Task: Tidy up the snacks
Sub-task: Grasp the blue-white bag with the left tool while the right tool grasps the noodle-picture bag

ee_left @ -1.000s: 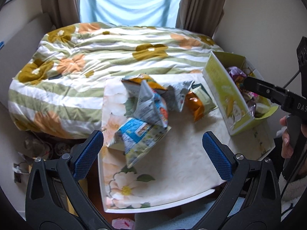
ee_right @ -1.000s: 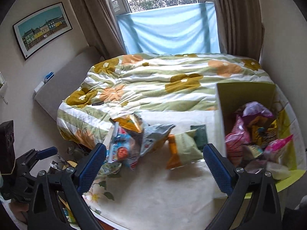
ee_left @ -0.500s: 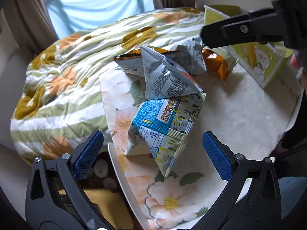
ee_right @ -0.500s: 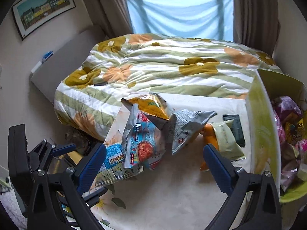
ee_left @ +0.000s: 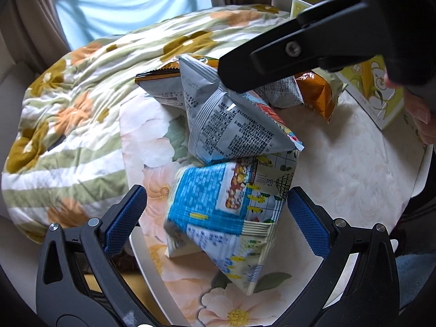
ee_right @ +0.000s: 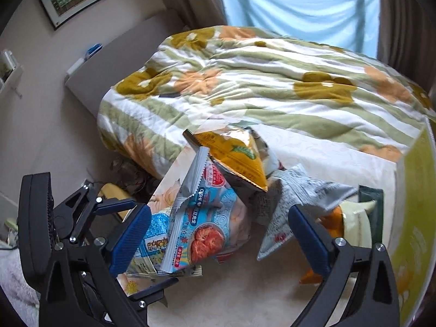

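A pile of snack bags lies on a white table [ee_left: 354,169]. My left gripper [ee_left: 218,218] is open, its blue pads either side of a blue-and-white bag [ee_left: 226,207], which shows in the right wrist view [ee_right: 152,242] too. A grey bag [ee_left: 231,128] leans on top of it; its front is light blue with a red picture [ee_right: 209,226]. My right gripper [ee_right: 219,234] is open around that bag, empty. An orange-yellow bag [ee_right: 237,158], a grey crumpled bag [ee_right: 297,201] and an orange bag [ee_left: 316,92] lie behind.
A yellow-green box [ee_left: 381,92] stands at the table's right; its wall [ee_right: 411,218] fills the right edge of the right wrist view. A flowered duvet [ee_right: 259,81] covers the bed behind the table. The table's left edge drops to floor clutter [ee_right: 128,174].
Both grippers have moved in close to the snack pile. The left now straddles the blue-and-white bag; the right has swung left from the box to the light-blue bag. Both stay open.
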`<move>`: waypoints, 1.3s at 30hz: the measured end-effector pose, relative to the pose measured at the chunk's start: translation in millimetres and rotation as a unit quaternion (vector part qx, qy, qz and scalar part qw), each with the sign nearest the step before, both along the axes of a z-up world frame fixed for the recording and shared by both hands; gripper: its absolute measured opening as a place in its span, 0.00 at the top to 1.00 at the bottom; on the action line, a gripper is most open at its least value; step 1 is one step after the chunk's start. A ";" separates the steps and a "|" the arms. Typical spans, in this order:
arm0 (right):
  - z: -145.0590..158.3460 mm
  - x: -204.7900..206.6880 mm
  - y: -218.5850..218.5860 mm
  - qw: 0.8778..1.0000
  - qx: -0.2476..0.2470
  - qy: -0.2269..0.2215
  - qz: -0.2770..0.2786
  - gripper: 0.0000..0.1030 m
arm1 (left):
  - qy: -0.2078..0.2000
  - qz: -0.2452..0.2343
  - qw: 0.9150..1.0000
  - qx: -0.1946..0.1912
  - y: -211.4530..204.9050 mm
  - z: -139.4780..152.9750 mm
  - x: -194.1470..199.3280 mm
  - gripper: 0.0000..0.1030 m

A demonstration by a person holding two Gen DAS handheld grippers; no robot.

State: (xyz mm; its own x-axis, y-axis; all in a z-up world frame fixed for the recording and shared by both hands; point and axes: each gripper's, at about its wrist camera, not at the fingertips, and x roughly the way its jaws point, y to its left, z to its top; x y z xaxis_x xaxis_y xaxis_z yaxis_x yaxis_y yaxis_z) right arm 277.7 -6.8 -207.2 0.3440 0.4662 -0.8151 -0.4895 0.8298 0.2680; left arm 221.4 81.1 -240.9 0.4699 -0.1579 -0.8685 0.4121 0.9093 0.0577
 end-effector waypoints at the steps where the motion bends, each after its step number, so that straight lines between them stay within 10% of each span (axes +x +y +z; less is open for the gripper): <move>1: -2.3 1.0 2.0 1.000 0.000 0.003 0.006 0.03 | 0.002 0.001 1.000 -0.003 0.3 -1.5 1.0 0.01; 27: -33.5 31.4 38.3 0.992 0.031 0.082 0.093 0.03 | 0.092 0.060 0.989 -0.099 41.9 -17.7 -0.6 0.31; 39: -41.8 15.5 79.8 0.975 -0.044 0.015 0.218 0.03 | 0.116 0.084 0.982 -0.124 50.3 -15.7 -23.8 0.31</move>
State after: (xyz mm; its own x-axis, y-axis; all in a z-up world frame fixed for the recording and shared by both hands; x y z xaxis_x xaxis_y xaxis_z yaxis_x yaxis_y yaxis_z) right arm 293.3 73.0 -249.0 0.1038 0.4901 -0.8654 -0.7937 0.5652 0.2248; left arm 197.7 131.4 -256.6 0.3009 -0.3149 -0.9002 0.2317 0.9398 -0.2513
